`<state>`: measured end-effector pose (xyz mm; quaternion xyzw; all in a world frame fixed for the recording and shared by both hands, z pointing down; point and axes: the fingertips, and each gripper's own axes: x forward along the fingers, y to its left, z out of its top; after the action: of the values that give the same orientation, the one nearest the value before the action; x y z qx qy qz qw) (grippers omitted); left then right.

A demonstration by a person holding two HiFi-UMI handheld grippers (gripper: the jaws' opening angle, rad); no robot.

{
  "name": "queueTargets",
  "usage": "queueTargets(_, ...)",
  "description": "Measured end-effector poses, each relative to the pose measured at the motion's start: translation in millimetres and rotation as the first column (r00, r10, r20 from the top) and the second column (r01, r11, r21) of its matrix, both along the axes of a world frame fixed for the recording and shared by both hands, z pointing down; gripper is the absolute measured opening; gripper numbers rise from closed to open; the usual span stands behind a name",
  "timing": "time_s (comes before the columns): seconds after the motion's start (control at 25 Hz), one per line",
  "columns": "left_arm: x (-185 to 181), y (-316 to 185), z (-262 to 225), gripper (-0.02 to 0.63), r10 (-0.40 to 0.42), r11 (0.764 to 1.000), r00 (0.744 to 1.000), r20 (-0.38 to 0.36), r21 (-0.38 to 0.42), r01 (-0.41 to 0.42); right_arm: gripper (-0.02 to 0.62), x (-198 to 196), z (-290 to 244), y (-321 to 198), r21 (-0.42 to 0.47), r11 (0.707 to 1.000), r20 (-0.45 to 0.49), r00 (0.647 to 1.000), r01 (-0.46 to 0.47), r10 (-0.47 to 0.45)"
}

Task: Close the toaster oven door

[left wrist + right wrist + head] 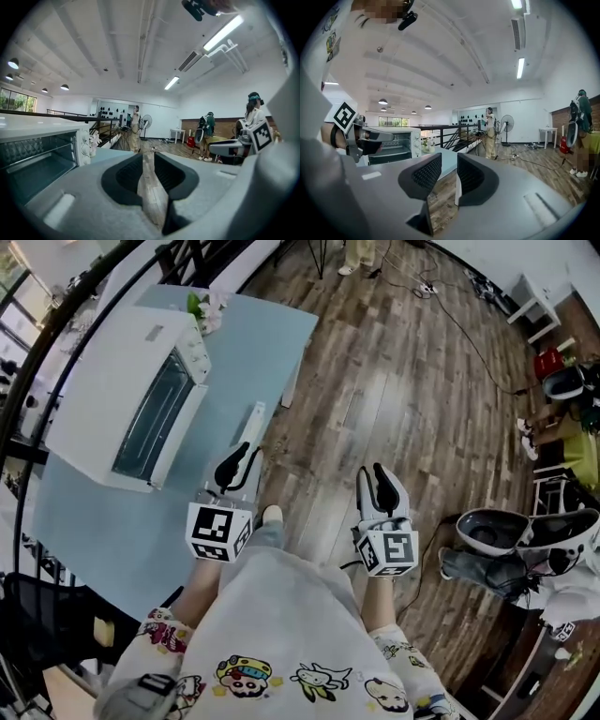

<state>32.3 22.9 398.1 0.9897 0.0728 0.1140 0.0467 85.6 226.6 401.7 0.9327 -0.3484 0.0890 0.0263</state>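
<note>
A wooden floor (403,381) fills most of the head view. On its left side stands a pale blue worktop (272,334). The white toaster oven (131,395) sits on the worktop's left part, turned at an angle. Its glass door (155,418) faces the person and lies flush with the oven's front. The control knobs are at the far end of that front, and a small bunch of flowers (208,310) stands just beyond them.

The person stands at the worktop's near edge in a light printed shirt, with both tools raised in front.

The left tongs (239,457) hover over the worktop's edge, near the oven's near corner but not touching it. Their jaws stand a narrow slit apart with nothing between them; only floor shows through the gap (147,173).

The right tongs (380,479) hang over bare floor, well apart from the oven. Their jaws are partly open and empty (449,180).
</note>
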Motion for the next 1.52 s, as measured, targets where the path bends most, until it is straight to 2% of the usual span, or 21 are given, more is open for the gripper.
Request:
queueTargets(0.16,17,-28,-8,0.071,-0.047,0.999,0.999,-0.017,0.001,0.047,0.1,25,-3,-29,0.002,0.999,0.007,0.999,0.04,-0.04)
queueTargets(0.44,11,-78,-5,0.071,-0.211,0.977,0.977,-0.013,-0.003,0.211,0.101,56,-3,-95,-0.01,0.977,0.007,0.977,0.215,-0.215)
queueTargets(0.56,1,-99,-4,0.071,-0.307,0.952,0.952,-0.003,-0.005,0.307,0.103,66,-2,-128,-0.018,0.95,0.022,0.95,0.312,-0.312)
queueTargets(0.72,-14,-128,0,0.071,-0.439,0.898,0.898,0.011,-0.003,0.439,0.106,78,5,-178,-0.026,0.894,0.039,0.894,0.448,-0.447)
queueTargets(0.84,-26,-151,2,0.071,-0.549,0.836,0.836,0.016,-0.004,0.549,0.109,87,10,-220,-0.024,0.832,0.048,0.832,0.554,-0.552)
queueTargets(0.96,-39,-165,1,0.072,-0.671,0.741,0.741,0.017,-0.006,0.671,0.109,94,12,-260,-0.027,0.738,0.055,0.739,0.674,-0.672)
queueTargets(1.08,-47,-171,2,0.075,-0.758,0.652,0.652,0.014,-0.013,0.758,0.109,100,13,-288,-0.03,0.651,0.058,0.651,0.759,-0.757)
queueTargets(1.4,-59,-150,-1,0.075,-0.908,0.419,0.419,0.0,-0.004,0.908,0.112,102,9,-319,-0.016,0.416,0.05,0.416,0.909,-0.908)
queueTargets(1.52,-61,-136,0,0.075,-0.938,0.347,0.347,0.001,-0.002,0.938,0.112,104,8,-323,-0.009,0.346,0.048,0.346,0.938,-0.937)
